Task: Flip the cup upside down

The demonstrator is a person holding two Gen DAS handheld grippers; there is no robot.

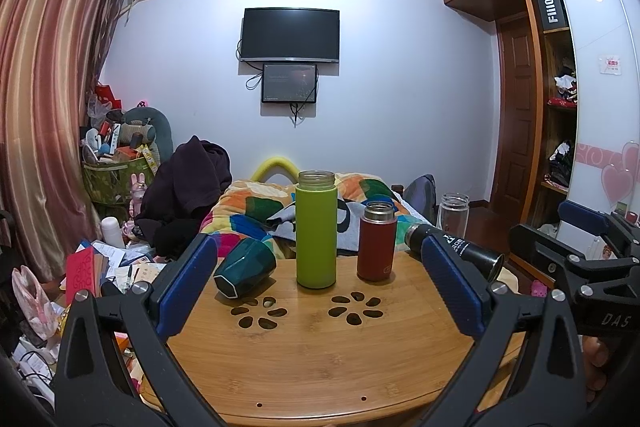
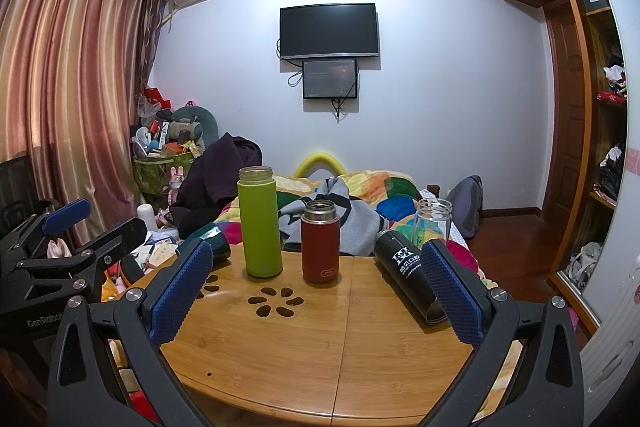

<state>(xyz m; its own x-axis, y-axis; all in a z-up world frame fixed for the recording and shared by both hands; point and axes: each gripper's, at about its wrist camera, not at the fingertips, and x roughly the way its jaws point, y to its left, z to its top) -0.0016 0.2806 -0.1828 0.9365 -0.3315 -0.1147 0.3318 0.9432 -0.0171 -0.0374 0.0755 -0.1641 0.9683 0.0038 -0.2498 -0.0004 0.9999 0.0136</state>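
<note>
Cups line my table (image 1: 320, 355): dark green cup (image 1: 245, 273) on its side, green flask (image 1: 316, 229), red flask (image 1: 376, 241), black flask (image 2: 408, 273) lying. Both my left gripper (image 1: 320, 283) and right gripper (image 2: 316, 287) hang wide, empty. Approach step; next I must choose and grasp 1.

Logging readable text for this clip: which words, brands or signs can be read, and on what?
"FIIO": black box on the wardrobe shelf.
"DAS": right claw body, left wrist view.
"GenRobot", cut off: left claw body, right wrist view.
Black bottle: white logo and characters, too small.
Red flask badge: unreadable.
</note>
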